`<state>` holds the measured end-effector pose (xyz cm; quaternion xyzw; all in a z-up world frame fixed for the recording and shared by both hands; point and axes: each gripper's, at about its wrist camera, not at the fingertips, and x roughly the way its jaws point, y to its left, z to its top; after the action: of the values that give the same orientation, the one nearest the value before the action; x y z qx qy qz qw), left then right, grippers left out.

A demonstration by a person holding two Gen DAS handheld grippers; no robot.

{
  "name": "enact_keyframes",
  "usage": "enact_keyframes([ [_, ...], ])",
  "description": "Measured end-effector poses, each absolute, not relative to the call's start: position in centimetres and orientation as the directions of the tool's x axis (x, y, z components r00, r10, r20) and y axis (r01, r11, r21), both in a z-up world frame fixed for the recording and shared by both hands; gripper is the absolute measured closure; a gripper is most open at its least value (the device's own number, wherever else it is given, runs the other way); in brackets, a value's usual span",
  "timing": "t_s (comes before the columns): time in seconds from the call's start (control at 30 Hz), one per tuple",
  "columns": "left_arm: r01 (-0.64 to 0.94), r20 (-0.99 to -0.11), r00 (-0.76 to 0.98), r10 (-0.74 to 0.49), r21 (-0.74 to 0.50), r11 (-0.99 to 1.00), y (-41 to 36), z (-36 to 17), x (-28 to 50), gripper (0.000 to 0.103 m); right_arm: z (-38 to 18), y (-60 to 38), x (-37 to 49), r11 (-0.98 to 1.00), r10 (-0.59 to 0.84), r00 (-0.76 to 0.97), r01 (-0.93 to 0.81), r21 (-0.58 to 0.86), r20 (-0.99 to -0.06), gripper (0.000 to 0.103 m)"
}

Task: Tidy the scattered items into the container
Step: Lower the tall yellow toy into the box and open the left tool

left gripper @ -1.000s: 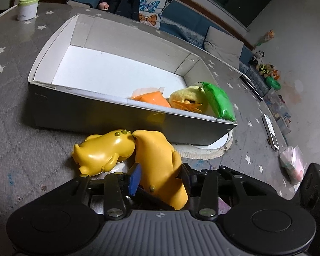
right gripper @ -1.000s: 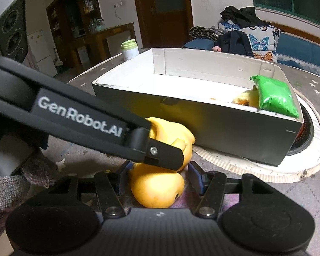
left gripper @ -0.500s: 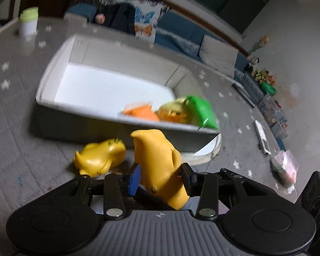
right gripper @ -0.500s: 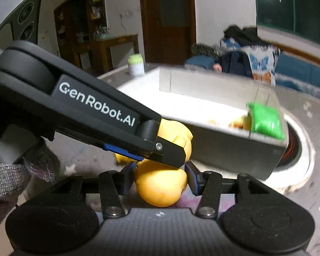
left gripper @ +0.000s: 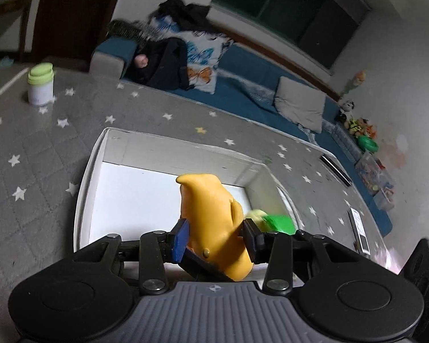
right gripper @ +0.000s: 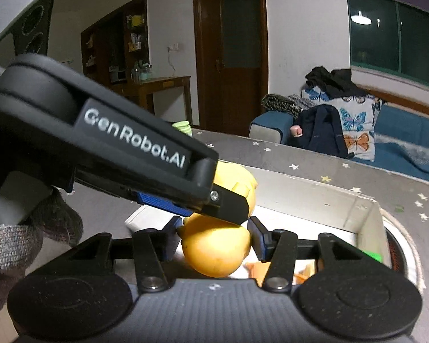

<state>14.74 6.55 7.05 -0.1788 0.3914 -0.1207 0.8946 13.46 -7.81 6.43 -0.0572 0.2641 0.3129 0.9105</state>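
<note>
Progress, as far as we can judge: part done. The white box [left gripper: 84, 200] already holds a green packet [left gripper: 280, 223], a pale yellow thing beside it and something orange [right gripper: 256, 270] at the near right end; the left half of the floor shows bare white. What is left, we judge, is to drop the two toys now in hand; whether anything else lies loose on the star-patterned cloth [left gripper: 37, 171] is hidden below both cameras.

Left gripper [left gripper: 214, 235]: jaws partly closed, clamped on the flanks of a yellow toy [left gripper: 211, 217], which stands up between the pads, its pointed tip uppermost, raised above the box interior.

Right gripper [right gripper: 214, 235]: also partly closed, pinching a second yellow toy [right gripper: 217, 253] by its rounded body, just over the near wall of the box. The left tool crosses in front of it, so the two toys sit very close; touching or not, we cannot tell.

Look of the toys: smooth, glossy, moulded, mustard to lemon yellow, rounded forms. We judge them hard plastic or vinyl, light.

A green-lidded jar [left gripper: 40, 85] stands well apart at the far left.
</note>
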Motion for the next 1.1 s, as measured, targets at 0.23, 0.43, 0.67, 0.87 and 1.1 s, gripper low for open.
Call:
enact_keyframes([
  [0.23, 0.026, -0.719, 0.620, -0.314, -0.382, 0.924, 7.2, 5.0, 19.1, 0.059, 4.4, -7.1, 19.1, 0.801, 0.544, 0.605, -0.580, 0.146, -0.581, 0.052],
  [0.43, 0.004, -0.747, 0.580, -0.324, -0.395, 0.919, 7.7, 3.0, 20.9, 0.059, 2.9, -6.9, 20.7, 0.807, 0.531, 0.574, -0.568, 0.164, -0.624, 0.052],
  [0.67, -0.023, -0.769, 0.551, -0.324, -0.401, 0.916, 7.9, 1.3, 21.8, 0.059, 1.1, -6.6, 22.1, 0.814, 0.510, 0.542, -0.555, 0.171, -0.668, 0.052],
  [0.87, -0.035, -0.776, 0.542, -0.324, -0.405, 0.913, 8.3, 0.9, 21.6, 0.061, 1.0, -7.0, 21.6, 0.814, 0.515, 0.541, -0.552, 0.181, -0.664, 0.051],
  [1.1, -0.021, -0.753, 0.579, -0.314, -0.398, 0.917, 8.5, 2.1, 19.9, 0.061, 2.6, -8.1, 19.7, 0.825, 0.500, 0.602, -0.550, 0.130, -0.623, 0.051],
])
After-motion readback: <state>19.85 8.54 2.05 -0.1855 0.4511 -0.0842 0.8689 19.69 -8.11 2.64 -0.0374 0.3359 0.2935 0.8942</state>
